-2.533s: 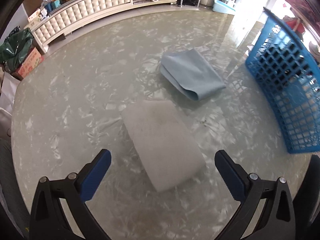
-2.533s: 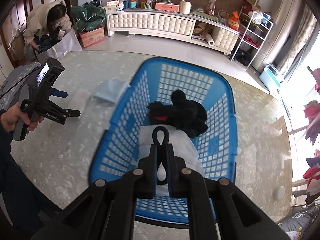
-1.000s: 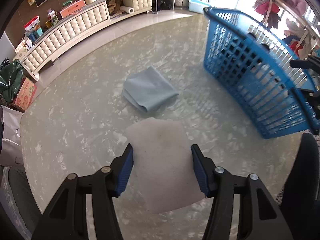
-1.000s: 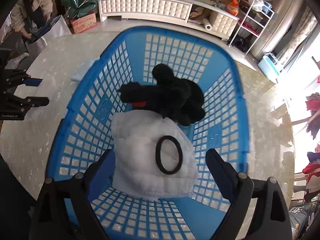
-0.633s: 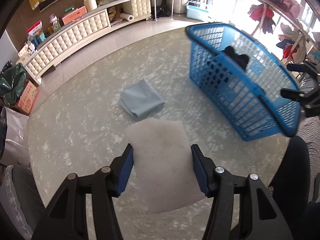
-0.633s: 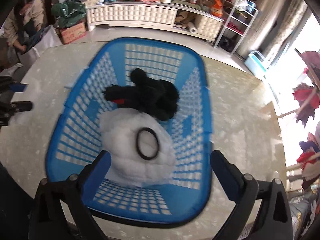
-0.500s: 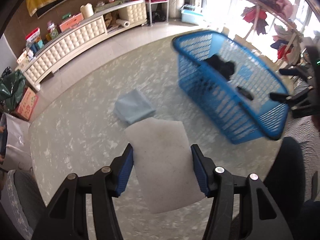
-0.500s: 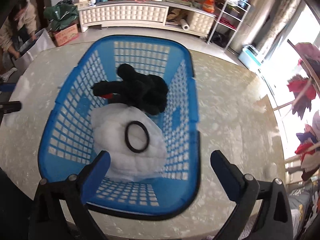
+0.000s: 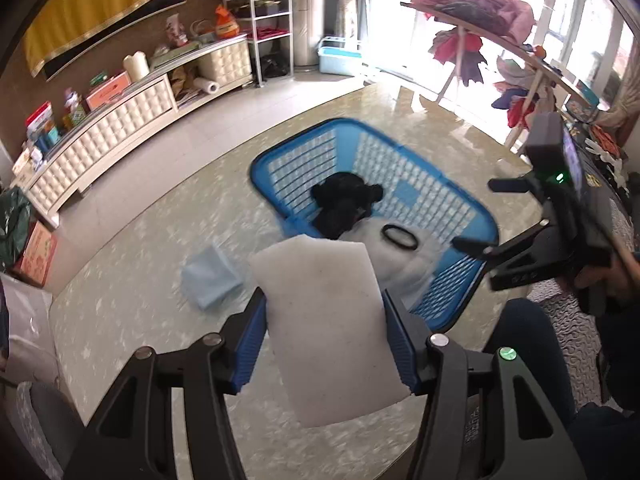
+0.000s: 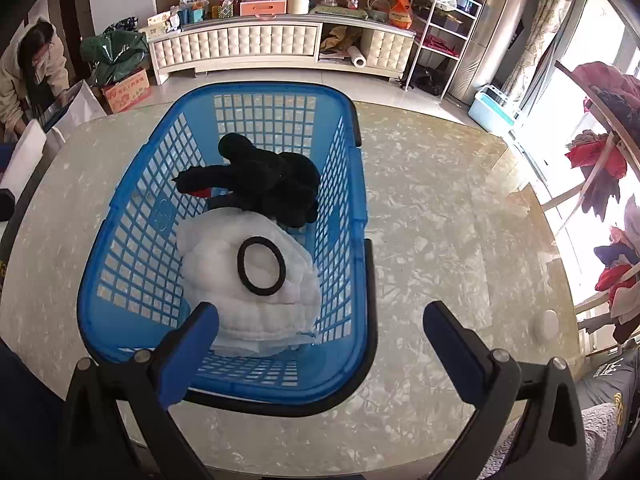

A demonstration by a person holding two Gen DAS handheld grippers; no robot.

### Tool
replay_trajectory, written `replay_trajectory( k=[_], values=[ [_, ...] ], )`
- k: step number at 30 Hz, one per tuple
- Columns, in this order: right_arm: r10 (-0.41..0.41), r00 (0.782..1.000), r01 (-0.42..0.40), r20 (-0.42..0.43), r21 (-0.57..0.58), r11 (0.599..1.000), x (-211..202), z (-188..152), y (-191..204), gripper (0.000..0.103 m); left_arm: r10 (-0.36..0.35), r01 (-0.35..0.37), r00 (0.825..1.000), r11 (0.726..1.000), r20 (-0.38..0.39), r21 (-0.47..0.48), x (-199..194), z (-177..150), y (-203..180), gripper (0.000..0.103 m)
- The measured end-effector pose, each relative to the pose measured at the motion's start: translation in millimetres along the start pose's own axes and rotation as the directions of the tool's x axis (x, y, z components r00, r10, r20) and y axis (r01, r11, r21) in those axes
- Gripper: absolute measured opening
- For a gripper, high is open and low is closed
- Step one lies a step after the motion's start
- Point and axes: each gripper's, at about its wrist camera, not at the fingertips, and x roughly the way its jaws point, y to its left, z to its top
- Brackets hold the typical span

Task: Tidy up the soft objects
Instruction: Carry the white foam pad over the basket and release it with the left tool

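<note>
Foam pad, white and slab-like, sits pinched between the left tongs at centre frame, raised off the counter toward the blue basket for dropping in. Right tongs gape wide and empty above the basket, hair tie lying inside.

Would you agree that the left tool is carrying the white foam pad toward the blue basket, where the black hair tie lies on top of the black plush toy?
Not quite: the black hair tie lies on the white padded cloth, beside the black plush toy, as the right wrist view shows. The left tool does grip the white foam pad near the blue basket.
</note>
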Motion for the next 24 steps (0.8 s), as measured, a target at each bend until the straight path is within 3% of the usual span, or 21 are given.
replay_trajectory(
  k=[14,24],
  values=[
    [0.046,0.999,-0.047,0.02,0.02,0.999,6,-4,-20,0.102,-0.07,0.071,0.997,0.995,-0.027,0.075,44,44,-43,0.054],
    [0.071,0.998,-0.071,0.004,0.043,0.997,15,-4,-33,0.102,-0.102,0.112,0.992,0.984,-0.076,0.141,86,55,-62,0.054]
  ],
)
